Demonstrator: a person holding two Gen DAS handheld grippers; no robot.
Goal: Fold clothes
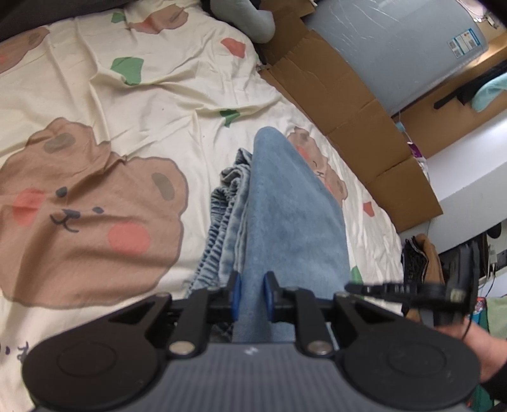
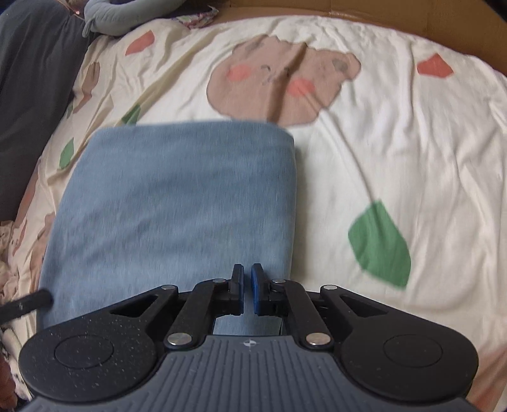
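Observation:
A light blue folded garment [image 1: 285, 202] lies on the cream bear-print bedsheet [image 1: 133, 104], with its gathered elastic waistband [image 1: 221, 218] sticking out along the left side. My left gripper [image 1: 252, 290] hovers at the near end of the garment. Its blue pads stand a little apart, blue fabric shows in the gap, and the pads do not visibly pinch it. In the right wrist view the same garment [image 2: 177, 196] is a flat rectangle on the sheet [image 2: 396, 152]. My right gripper [image 2: 247, 285] is over its near right corner, jaws a narrow slit apart, nothing clamped.
Brown cardboard [image 1: 358, 104] lines the bed's right edge, with a grey appliance [image 1: 396, 47] behind it. A grey plush [image 1: 250, 19] lies at the head of the bed. Dark fabric [image 2: 28, 95] borders the sheet's left side. A hand [image 1: 478, 348] holds black hardware at lower right.

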